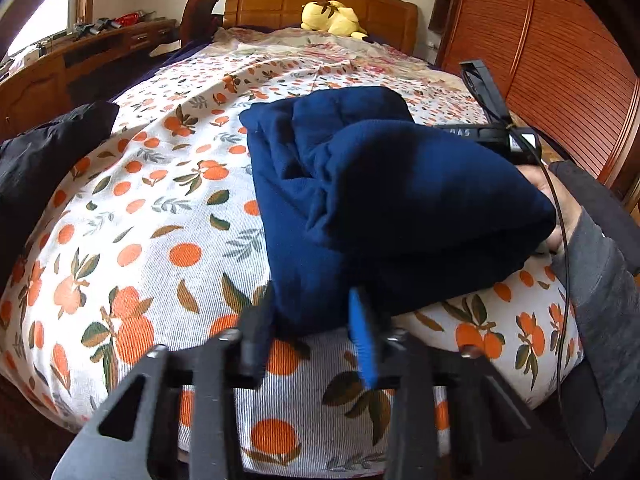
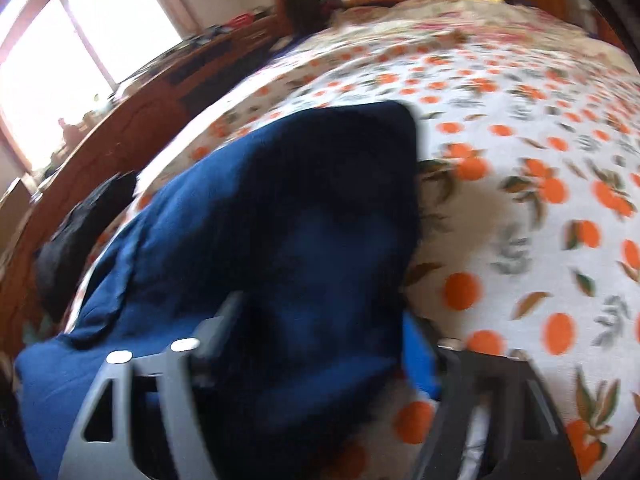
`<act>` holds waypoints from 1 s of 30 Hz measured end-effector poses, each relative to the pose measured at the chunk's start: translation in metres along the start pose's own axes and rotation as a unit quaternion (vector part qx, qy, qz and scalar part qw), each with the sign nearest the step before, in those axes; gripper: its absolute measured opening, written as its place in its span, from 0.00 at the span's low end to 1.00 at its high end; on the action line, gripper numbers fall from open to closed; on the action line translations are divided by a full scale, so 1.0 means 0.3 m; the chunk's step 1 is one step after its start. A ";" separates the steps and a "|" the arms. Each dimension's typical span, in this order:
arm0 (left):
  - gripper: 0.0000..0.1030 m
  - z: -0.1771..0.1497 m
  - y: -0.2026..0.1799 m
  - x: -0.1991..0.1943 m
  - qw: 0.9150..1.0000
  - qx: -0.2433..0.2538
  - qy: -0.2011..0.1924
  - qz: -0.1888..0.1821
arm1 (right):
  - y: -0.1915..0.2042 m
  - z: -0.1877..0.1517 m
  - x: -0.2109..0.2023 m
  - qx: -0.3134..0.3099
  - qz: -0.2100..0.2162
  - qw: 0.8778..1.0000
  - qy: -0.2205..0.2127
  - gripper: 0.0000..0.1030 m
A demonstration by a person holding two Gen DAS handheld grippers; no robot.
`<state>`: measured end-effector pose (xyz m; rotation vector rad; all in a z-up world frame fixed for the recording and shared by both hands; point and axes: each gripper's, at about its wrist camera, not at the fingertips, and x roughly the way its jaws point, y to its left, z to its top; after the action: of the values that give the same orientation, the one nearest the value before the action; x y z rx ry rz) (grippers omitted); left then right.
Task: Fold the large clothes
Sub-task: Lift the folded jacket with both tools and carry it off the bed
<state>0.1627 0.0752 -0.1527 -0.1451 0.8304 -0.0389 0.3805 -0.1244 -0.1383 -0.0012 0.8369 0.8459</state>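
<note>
The navy garment [image 1: 360, 200] lies bunched and half folded on the orange-print bed [image 1: 140, 220], centre-right of the left wrist view. The left gripper [image 1: 316, 336] has its fingers narrowly apart, the garment's near corner between them, though whether the pads press on it I cannot tell. The right gripper [image 2: 320, 344] straddles a thick fold in a blurred view, grip likewise unclear. If either hold catches only the top layer, lifting could peel the stack open and slump the fold into a lopsided heap.

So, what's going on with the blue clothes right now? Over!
Left gripper: jaws around the near edge of the blue garment. Right gripper: jaws astride a raised fold. Garment bunched on the bedspread. Black garment lies apart.
</note>
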 end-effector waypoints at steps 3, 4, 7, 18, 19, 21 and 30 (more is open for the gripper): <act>0.14 0.015 -0.001 -0.015 1.000 0.002 -0.010 -0.015 | 0.032 -0.003 -0.032 -0.014 0.007 1.000 -0.019 0.13; 0.13 0.023 0.000 -0.029 1.000 0.003 -0.018 -0.017 | 0.044 -0.002 -0.047 -0.015 0.003 1.000 -0.027 0.12; 0.12 0.052 0.014 -0.089 0.999 0.006 -0.047 -0.022 | 0.102 0.007 -0.110 -0.035 -0.007 0.997 -0.064 0.10; 0.12 0.189 0.414 -0.429 0.988 -0.005 -0.145 0.047 | 0.596 0.171 -0.116 -0.117 -0.007 0.987 -0.111 0.09; 0.12 0.201 0.472 -0.472 0.986 -0.005 -0.152 0.063 | 0.664 0.197 -0.096 -0.125 -0.001 0.986 -0.114 0.09; 0.12 0.224 0.580 -0.547 0.982 -0.009 -0.163 0.093 | 0.793 0.243 -0.052 -0.142 0.011 0.983 -0.119 0.09; 0.12 0.227 1.097 -0.755 0.957 -0.066 -0.156 0.237 | 1.316 0.374 0.262 -0.201 0.058 0.973 -0.096 0.10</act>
<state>0.0527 0.4292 0.0112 -0.0722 0.5345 0.4816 0.2223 0.2323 0.0115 -0.2258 0.4768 1.0970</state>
